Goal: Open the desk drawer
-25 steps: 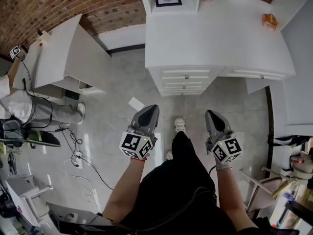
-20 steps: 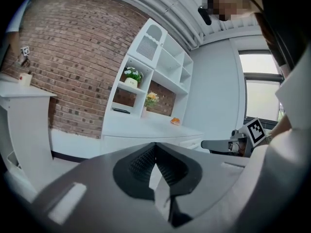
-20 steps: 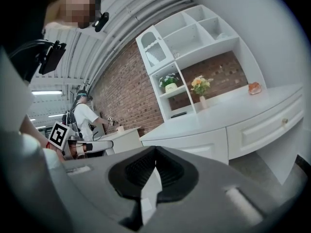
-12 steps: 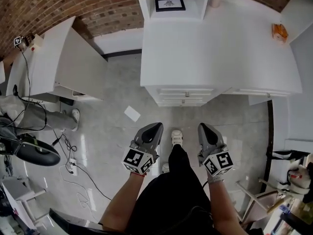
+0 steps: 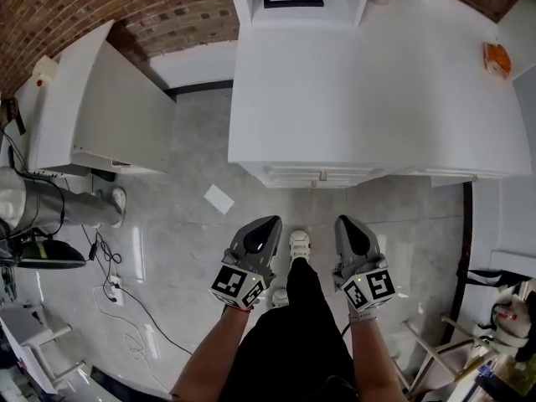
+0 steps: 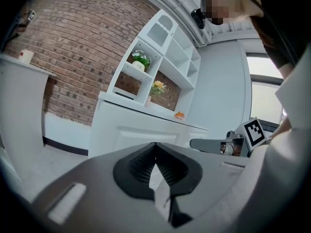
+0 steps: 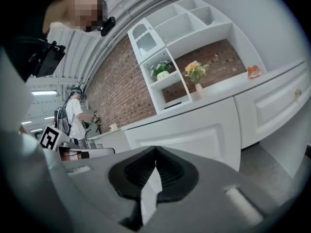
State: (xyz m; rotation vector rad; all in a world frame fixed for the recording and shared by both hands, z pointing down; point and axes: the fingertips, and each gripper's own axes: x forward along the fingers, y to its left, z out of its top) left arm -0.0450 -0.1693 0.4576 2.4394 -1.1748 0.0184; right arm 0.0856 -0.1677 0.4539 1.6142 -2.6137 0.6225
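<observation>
1. the desk [image 5: 352, 90] is ahead of me. its drawer [image 5: 293, 172] sits under the desk's front edge, shut, with a small knob [image 5: 322, 177] at centre.
2. my left gripper [image 5: 270, 222] and right gripper [image 5: 343, 222] are both pinched together, empty, well short of the desk.
3. plan: spread one pair of jaws before reaching, grip the knob squarely, pull straight away from the desk.

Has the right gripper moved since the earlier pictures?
Yes. In the head view, the right gripper has shifted left against the desk drawers, from below their right edge toward their middle.
</observation>
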